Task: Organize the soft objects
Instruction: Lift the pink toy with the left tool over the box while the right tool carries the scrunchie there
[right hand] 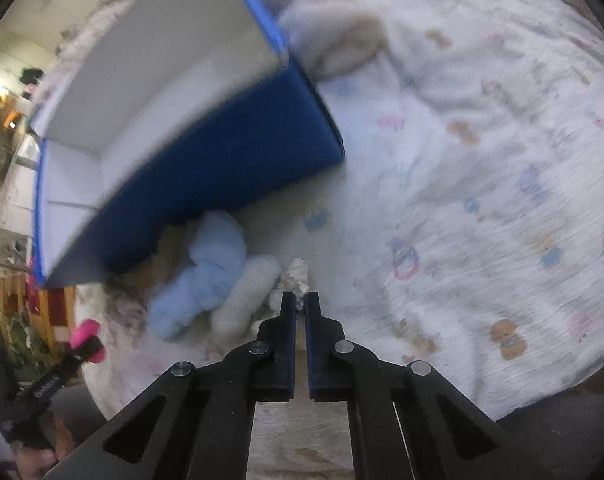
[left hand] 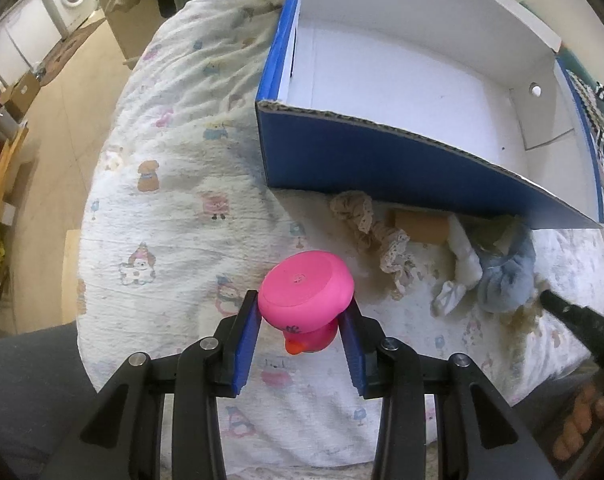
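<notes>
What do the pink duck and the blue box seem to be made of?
Pink duck in the left tool: probably soft rubber or vinyl, with a smooth matte skin and a moulded base. Blue box: corrugated cardboard, with fluting showing along its cut rim and a white inside.

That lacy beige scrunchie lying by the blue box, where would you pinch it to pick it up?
I'd pinch the scrunchie across its thin middle band, coming straight down from above. It lies flat and stretched out on the bedsheet, its upper end close to the box, so the lower part, away from the box wall, probably gives the fingers more room.
</notes>
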The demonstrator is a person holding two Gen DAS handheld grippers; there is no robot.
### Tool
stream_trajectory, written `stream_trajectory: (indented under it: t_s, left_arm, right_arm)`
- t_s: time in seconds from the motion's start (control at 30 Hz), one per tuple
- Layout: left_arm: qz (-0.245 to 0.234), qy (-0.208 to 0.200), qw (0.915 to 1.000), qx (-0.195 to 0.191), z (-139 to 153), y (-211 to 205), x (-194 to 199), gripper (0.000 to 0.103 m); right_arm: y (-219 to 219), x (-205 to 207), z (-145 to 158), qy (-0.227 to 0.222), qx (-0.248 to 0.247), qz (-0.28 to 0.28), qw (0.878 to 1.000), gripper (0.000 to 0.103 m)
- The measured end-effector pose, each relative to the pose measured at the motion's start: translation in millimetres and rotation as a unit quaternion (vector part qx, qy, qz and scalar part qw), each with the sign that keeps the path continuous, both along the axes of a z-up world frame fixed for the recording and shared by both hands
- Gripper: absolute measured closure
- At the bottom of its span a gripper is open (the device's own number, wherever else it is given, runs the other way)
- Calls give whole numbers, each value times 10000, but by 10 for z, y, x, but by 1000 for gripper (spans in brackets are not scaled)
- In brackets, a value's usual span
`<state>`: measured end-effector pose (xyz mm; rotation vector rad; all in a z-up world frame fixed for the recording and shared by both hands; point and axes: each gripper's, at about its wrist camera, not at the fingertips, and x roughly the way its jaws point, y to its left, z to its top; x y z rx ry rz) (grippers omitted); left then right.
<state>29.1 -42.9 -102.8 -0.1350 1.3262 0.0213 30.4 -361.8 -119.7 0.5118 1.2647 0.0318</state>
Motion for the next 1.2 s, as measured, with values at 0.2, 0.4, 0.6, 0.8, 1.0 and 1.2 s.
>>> stream_trajectory:
  t_s: [0.2,0.4,0.6,0.8,1.0,1.2]
  left_arm:
    - [30,-60,10000,50,105,110,-46,68]
    - [47,-113,9998,148,136,201,-116,68]
    - [148,-190,9994,242,142,267,-121,68]
    - [191,-646,9969,405,364,275,-208,68]
    - [272,-1096,9924,494,641,286,-264,68]
    - [401,-1448,9878,422,923,291,-233,68]
  right_arm:
    - [-32,-134,261,-495,-181,-65,9986,97]
    - [-6,-206,479,-950,-403,10,9947,97]
    - [91,-283,727,-1572,-476,150,9863,97]
    - [183,-381,1027,-2338,-359,262,9713,97]
    - [269,-460,1301,-2968,-410,396,9532,97]
    - [386,-416,1421,-3159,-446,552,9461,97]
